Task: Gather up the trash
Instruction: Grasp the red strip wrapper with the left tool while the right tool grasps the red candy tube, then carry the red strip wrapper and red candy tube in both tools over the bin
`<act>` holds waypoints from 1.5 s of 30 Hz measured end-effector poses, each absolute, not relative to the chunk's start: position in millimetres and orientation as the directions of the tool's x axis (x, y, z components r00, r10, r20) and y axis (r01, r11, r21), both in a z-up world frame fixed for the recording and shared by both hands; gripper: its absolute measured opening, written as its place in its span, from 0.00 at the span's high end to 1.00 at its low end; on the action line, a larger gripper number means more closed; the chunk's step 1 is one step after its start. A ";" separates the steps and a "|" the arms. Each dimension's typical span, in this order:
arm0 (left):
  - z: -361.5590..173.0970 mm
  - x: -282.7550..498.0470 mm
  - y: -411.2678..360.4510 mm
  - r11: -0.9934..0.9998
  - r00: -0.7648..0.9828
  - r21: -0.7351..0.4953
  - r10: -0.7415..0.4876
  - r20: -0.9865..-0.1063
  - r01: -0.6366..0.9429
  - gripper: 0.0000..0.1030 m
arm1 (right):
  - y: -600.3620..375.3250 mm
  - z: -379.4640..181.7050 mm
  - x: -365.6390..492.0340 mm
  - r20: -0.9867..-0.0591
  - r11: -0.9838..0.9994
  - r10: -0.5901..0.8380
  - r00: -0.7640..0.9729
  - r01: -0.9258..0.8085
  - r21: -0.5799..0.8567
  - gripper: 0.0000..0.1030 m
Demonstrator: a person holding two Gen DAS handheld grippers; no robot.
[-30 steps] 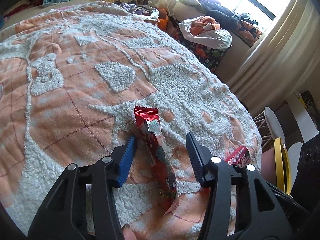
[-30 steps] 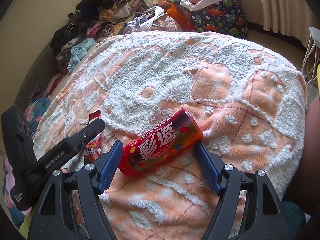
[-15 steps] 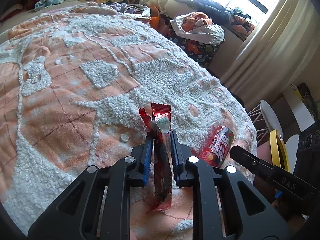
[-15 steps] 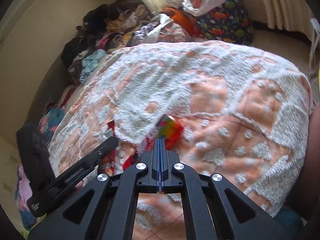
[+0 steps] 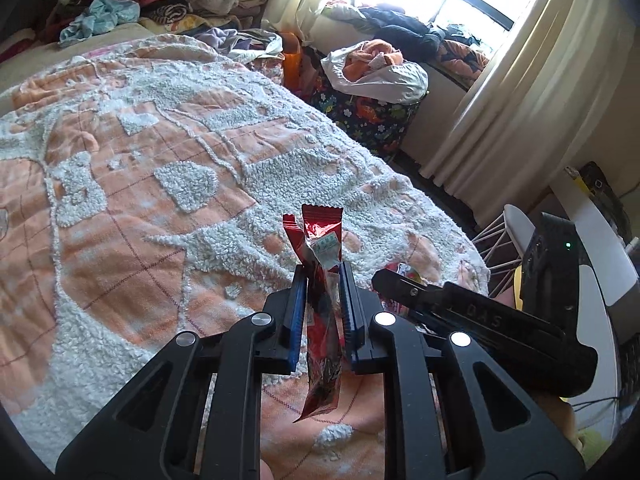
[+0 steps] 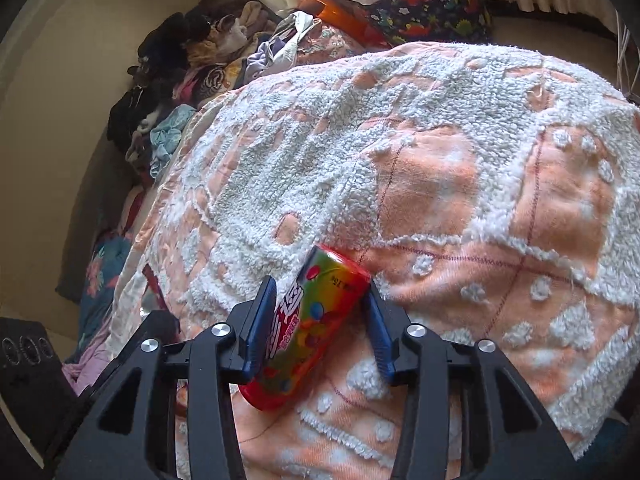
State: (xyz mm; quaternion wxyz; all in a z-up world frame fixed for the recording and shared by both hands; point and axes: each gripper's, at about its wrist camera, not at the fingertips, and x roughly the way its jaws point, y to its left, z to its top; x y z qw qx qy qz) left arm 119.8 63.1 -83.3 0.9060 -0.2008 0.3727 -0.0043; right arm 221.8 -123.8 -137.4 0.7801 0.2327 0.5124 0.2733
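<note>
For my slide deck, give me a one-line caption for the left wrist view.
Left claw lifts a red snack wrapper above the orange-and-white bedspread.

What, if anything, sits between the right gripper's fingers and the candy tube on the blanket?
Nothing visible. The candy tube already lies between the right gripper's opening jaws, on the blanket; no cloth or other item is wedged in. The left gripper holds a red wrapper clear of it.
</note>
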 end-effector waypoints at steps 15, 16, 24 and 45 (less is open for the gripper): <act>-60.1 122.0 12.2 0.930 0.741 -0.366 -0.241 -0.627 -0.008 0.89 | -215.1 -62.7 186.1 -0.547 0.787 0.587 0.597 -0.264 0.557 0.69; -58.2 122.0 7.8 0.931 0.742 -0.364 -0.247 -0.623 0.003 0.89 | -223.4 -58.7 182.9 -0.539 0.795 0.574 0.616 -0.260 0.549 0.69; -47.9 123.5 -26.5 0.933 0.739 -0.349 -0.293 -0.607 0.083 0.89 | -286.2 -51.8 169.3 -0.525 0.832 0.484 0.700 -0.181 0.525 0.69; -38.5 128.9 -135.0 0.893 0.671 -0.294 -0.450 -0.589 0.341 0.89 | -391.3 -72.5 145.9 -0.597 0.879 0.286 0.749 0.042 0.474 0.69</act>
